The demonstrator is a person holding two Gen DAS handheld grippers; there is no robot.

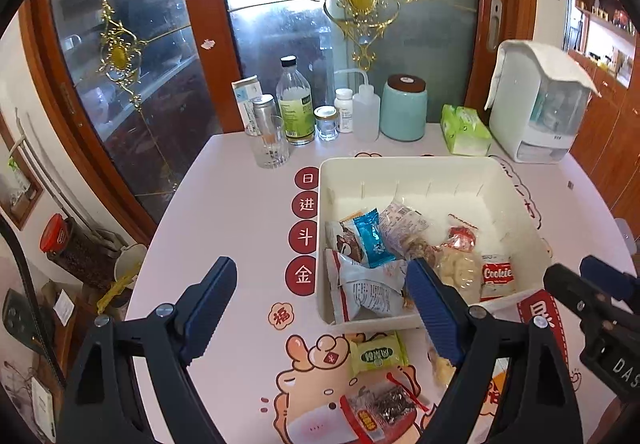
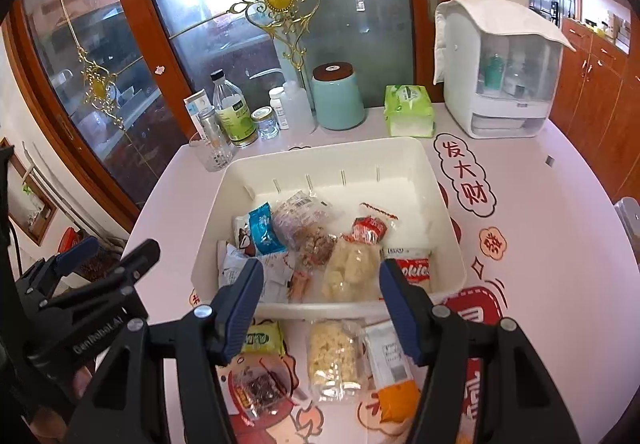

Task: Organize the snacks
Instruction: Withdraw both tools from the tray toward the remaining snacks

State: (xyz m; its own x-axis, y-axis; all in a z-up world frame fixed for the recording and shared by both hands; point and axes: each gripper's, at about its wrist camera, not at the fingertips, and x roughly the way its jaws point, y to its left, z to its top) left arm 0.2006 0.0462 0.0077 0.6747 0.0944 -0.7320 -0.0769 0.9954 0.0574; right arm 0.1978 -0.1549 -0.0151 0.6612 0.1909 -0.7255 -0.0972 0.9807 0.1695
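Snack packets (image 2: 334,358) beneath right tongs (image 2: 320,308); untouched

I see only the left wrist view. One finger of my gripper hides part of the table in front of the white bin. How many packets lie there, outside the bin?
Observer: I see four: a green packet, a clear packet of dark snack, a clear bag of pale puffs and a white-and-orange packet.
Operator: Does the right gripper hold anything?
Observer: No. The right gripper is open, with nothing between its pads.
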